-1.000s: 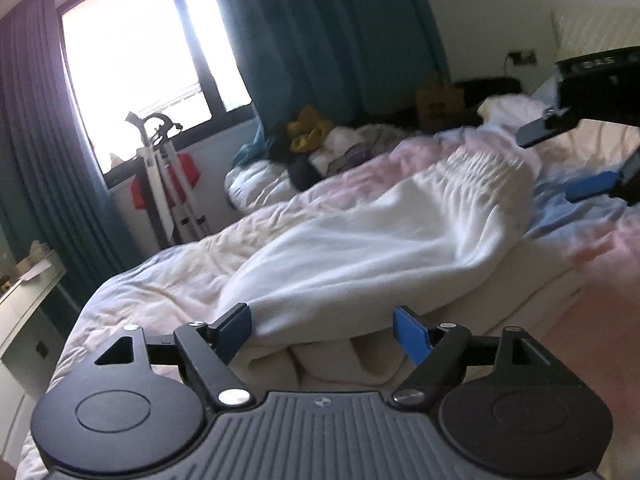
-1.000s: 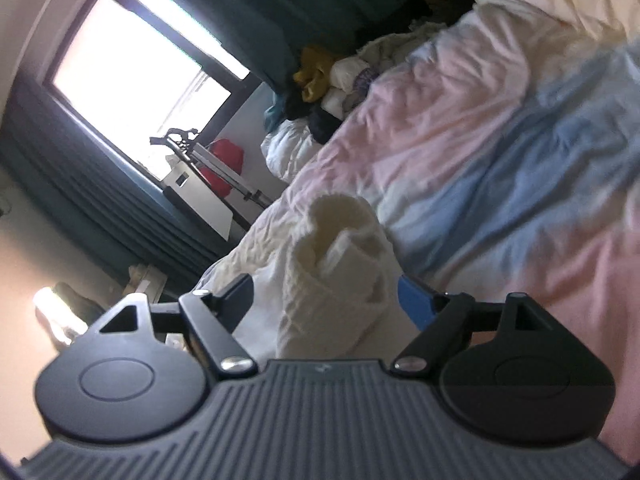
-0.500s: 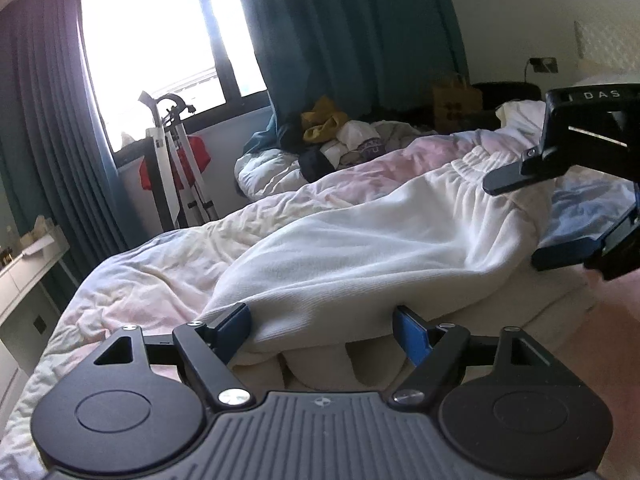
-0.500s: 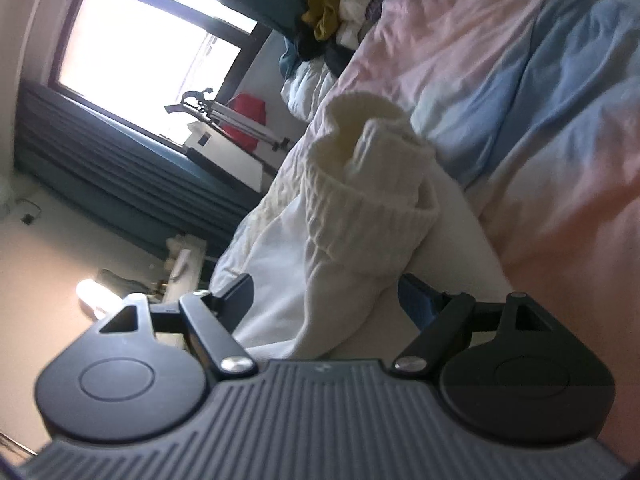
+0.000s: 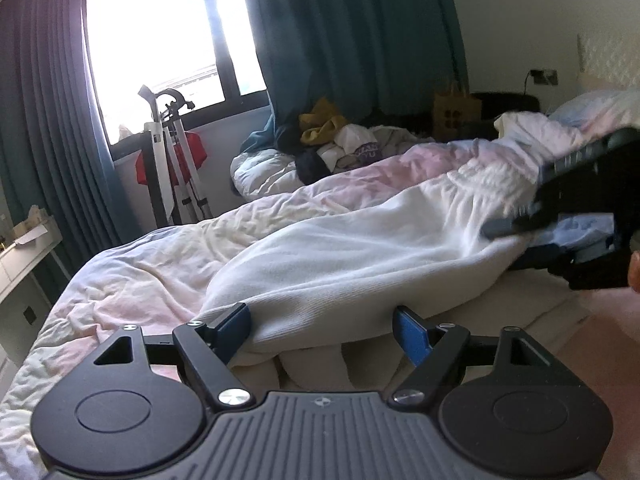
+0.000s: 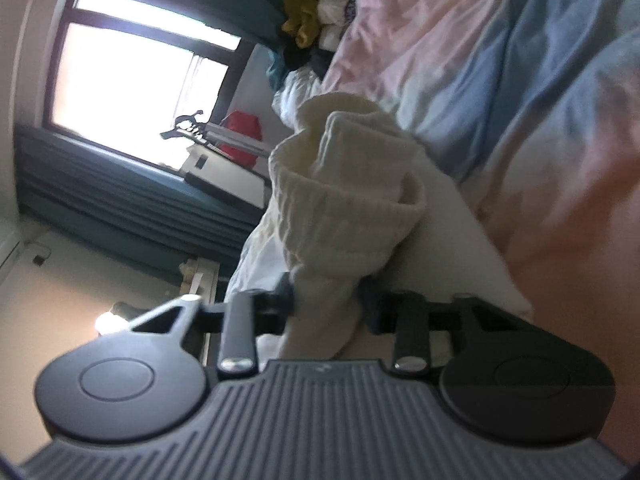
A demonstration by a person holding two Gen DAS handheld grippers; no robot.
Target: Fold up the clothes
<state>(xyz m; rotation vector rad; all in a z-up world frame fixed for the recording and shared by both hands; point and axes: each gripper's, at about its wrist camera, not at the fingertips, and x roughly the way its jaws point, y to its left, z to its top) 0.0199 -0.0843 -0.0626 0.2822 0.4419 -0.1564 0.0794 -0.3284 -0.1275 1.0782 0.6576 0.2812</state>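
White trousers: lying across a pink and blue quilt on the bed. Right gripper: jaws have just closed, pinching the ribbed cuff. Left gripper: jaws wide apart, the other end of the cloth between them, pads not pressing. Purple lettering on a garment in the clothes pile: unreadable.

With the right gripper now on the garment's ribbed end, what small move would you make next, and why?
Probably close the left gripper: its jaws stand open around the white garment's near edge, while the right gripper has just closed on the ribbed cuff. Both ends need holding before lifting.
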